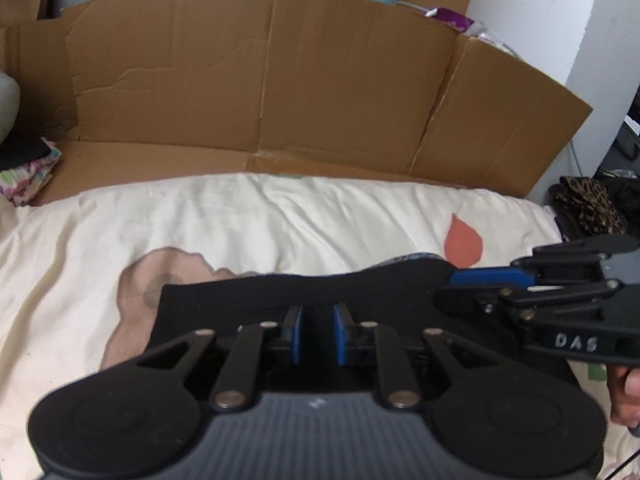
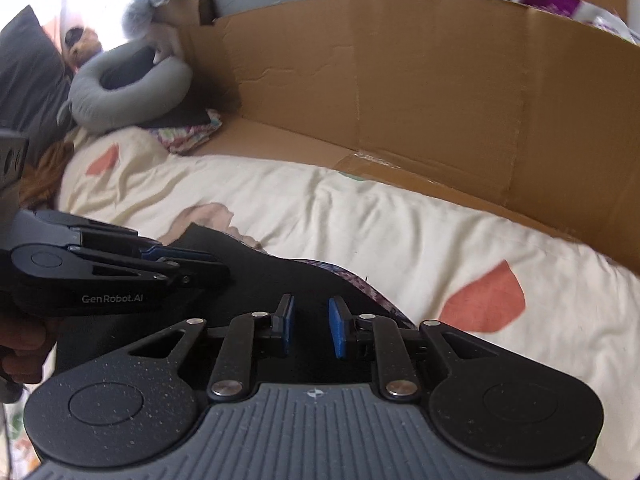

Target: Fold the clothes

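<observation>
A black garment (image 1: 280,296) with a patterned purple inner side (image 2: 360,284) is stretched between my two grippers just above the cream bedspread (image 1: 280,216). My left gripper (image 1: 318,320) has black cloth between its blue pads and grips the garment's left part; the right wrist view shows it from the side (image 2: 218,266), clamped on the edge. My right gripper (image 2: 310,316) also has black fabric between its pads. In the left wrist view its fingers (image 1: 446,288) pinch the garment's right corner.
A flattened cardboard sheet (image 1: 280,80) stands along the bed's far side. A grey neck pillow (image 2: 128,84) and folded patterned clothes (image 2: 188,136) lie at the far left, with a leopard-print cloth (image 1: 584,204) at the right. A hand (image 1: 624,396) holds the right gripper.
</observation>
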A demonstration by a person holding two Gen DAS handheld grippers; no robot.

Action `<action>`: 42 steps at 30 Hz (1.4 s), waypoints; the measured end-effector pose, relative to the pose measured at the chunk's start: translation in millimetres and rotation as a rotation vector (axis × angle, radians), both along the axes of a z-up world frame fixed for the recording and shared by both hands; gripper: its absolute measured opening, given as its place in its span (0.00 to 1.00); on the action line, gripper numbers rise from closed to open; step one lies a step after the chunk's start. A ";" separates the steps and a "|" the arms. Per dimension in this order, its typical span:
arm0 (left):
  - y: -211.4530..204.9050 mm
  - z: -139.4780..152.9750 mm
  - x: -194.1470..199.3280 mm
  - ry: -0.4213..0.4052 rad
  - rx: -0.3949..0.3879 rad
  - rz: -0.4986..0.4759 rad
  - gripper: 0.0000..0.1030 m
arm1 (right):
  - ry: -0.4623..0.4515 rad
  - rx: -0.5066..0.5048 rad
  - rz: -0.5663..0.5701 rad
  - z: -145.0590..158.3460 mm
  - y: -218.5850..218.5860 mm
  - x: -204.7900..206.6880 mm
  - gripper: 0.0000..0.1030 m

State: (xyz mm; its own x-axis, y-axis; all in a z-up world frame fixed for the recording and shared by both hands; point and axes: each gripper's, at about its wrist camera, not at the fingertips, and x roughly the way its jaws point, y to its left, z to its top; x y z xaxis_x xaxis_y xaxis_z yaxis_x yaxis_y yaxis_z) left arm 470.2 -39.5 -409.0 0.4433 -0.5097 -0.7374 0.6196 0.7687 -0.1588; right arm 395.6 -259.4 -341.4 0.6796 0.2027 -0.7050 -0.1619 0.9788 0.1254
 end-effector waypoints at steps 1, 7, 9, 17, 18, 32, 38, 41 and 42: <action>-0.1 -1.8 1.2 0.000 0.002 0.002 0.16 | 0.005 -0.004 -0.001 -2.3 0.4 2.8 0.24; -0.8 -14.2 4.7 0.007 0.015 0.018 0.15 | 0.035 -0.021 -0.006 -15.6 1.9 17.1 0.23; -1.6 -16.4 4.0 0.001 0.020 0.017 0.15 | 0.044 -0.009 -0.011 -18.2 0.1 18.5 0.23; -0.2 8.1 0.3 0.015 -0.002 0.046 0.13 | 0.034 0.001 -0.007 -23.8 -3.4 18.1 0.22; -0.3 12.0 -4.6 0.006 -0.014 0.041 0.13 | 0.035 0.007 -0.009 -23.9 -4.3 18.2 0.22; -9.0 -9.9 -42.6 -0.010 -0.069 -0.003 0.13 | 0.058 0.077 -0.021 -24.7 -16.6 21.0 0.22; -10.7 -16.0 -35.7 0.004 -0.059 0.025 0.06 | 0.117 0.197 -0.095 -13.4 -29.8 23.9 0.25; -12.0 -13.6 -33.4 0.005 -0.052 0.045 0.04 | 0.081 0.215 -0.089 2.3 -35.6 12.2 0.26; -11.9 -9.2 -36.3 -0.008 -0.055 0.044 0.04 | 0.064 0.211 -0.082 7.0 -36.6 7.2 0.26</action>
